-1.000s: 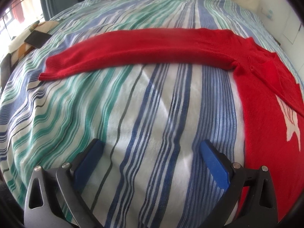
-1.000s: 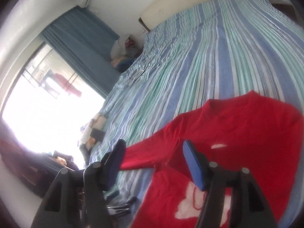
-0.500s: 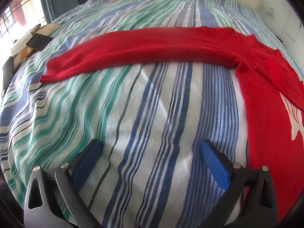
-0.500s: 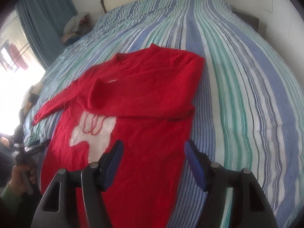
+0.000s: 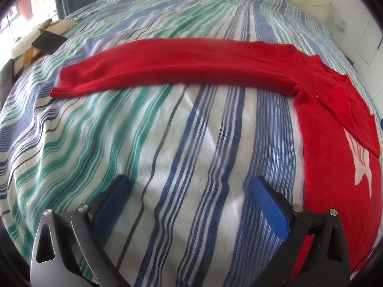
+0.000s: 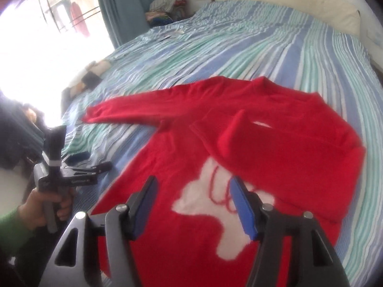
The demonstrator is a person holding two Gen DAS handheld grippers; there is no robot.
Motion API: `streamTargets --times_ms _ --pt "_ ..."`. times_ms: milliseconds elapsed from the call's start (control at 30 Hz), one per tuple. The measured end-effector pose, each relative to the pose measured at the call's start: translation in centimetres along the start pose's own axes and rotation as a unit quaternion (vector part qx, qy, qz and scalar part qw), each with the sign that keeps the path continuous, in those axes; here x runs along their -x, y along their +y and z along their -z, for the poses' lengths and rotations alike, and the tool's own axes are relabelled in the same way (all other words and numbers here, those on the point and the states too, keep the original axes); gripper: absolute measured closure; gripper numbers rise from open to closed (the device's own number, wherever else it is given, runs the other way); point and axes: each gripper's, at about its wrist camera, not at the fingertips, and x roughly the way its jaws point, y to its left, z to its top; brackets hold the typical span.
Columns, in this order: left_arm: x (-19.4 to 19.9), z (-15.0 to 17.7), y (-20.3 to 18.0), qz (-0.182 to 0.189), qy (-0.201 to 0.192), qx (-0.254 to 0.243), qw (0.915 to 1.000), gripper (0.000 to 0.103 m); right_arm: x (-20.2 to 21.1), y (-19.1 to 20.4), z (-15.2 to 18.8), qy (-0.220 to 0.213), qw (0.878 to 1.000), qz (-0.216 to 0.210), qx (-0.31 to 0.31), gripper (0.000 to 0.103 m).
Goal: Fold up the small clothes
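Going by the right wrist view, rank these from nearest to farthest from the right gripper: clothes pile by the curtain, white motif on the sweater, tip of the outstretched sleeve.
1. White motif, directly beneath the right gripper.
2. Sleeve tip, out left on the striped bedspread.
3. Clothes pile, far corner beside the curtain.

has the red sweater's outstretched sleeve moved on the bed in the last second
No. In the left wrist view the sleeve lies across the same stripes of the bedspread, its cuff just as near the dark pad.
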Motion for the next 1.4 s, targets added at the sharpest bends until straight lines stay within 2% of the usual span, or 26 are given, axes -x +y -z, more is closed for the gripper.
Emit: streamTargets --times_ms 100,200,267,367,400,433,467,600,700,767,833,867,967,1133,1200,1300,1400 --pt "-0.2 -0.1 -0.2 -0.003 0.002 -0.002 1.0 0.001 -3.1 1.4 -2.9 0.017 0.999 -0.001 0.051 0.055" --pt "-0.4 -0.1 -0.5 -0.009 0.003 -0.009 0.9999 0.001 -6.8 3.0 -4.3 0.048 0.993 0.003 0.108 0.065" --pt "-0.5 -0.1 -0.5 -0.009 0.004 -0.01 0.9999 0.0 -9.2 3.7 -4.7 0.067 0.987 0.03 0.142 0.067" --pt "-0.5 -0.2 -0.4 -0.005 0.006 -0.006 1.0 0.0 -12.0 3.3 -5.0 0.081 0.982 0.07 0.154 0.071" --pt "-0.5 -0.3 -0.3 -0.004 0.006 -0.005 1.0 0.0 -12.7 2.9 -5.2 0.084 0.982 0.077 0.151 0.078" --pt "-0.5 -0.3 -0.3 -0.004 0.006 -0.005 1.0 0.0 -13.2 2.4 -5.4 0.087 0.982 0.081 0.144 0.092" --pt "-0.5 -0.2 -0.3 -0.004 0.006 -0.005 1.0 0.0 -13.4 2.0 -5.5 0.087 0.983 0.084 0.138 0.099" --pt "-0.5 -0.2 -0.4 -0.007 0.006 -0.007 0.9999 0.0 -12.0 2.0 -5.1 0.07 0.988 0.032 0.134 0.1" --pt "-0.6 -0.2 -0.5 -0.01 0.006 -0.009 0.9999 0.0 -10.6 2.1 -4.4 0.072 0.99 -0.012 0.121 0.099" --pt "-0.6 -0.1 -0.5 -0.01 0.005 -0.01 0.9999 0.0 -9.1 1.6 -4.1 0.063 0.993 -0.036 0.097 0.087" --pt "-0.6 -0.1 -0.5 -0.01 0.004 -0.011 0.9999 0.0 -7.1 0.7 -3.6 0.042 0.996 -0.042 0.07 0.039" --pt "-0.6 -0.1 -0.6 -0.011 0.004 -0.012 0.9999 0.0 -5.9 0.4 -3.2 0.027 0.997 -0.031 0.059 0.034" --pt "-0.6 0.0 -0.7 -0.015 0.003 -0.016 0.9997 0.0 -2.4 -1.5 -1.2 -0.005 1.0 -0.007 0.018 0.034" --pt "-0.7 0.2 -0.9 -0.022 -0.001 -0.023 0.9995 0.0 3.6 -6.5 5.0 -0.044 0.992 0.102 -0.06 0.033" --pt "-0.8 0.3 -1.0 -0.025 -0.003 -0.024 0.9994 0.0 5.9 -9.1 8.2 -0.05 0.983 0.145 -0.101 0.032" --pt "-0.9 0.4 -1.2 -0.032 -0.005 -0.028 0.9991 0.0 8.8 -12.6 13.1 -0.048 0.963 0.211 -0.162 0.024" --pt "-1.0 0.6 -1.4 -0.038 -0.011 -0.032 0.9987 0.0 10.4 -15.8 17.6 -0.046 0.942 0.241 -0.229 0.024"
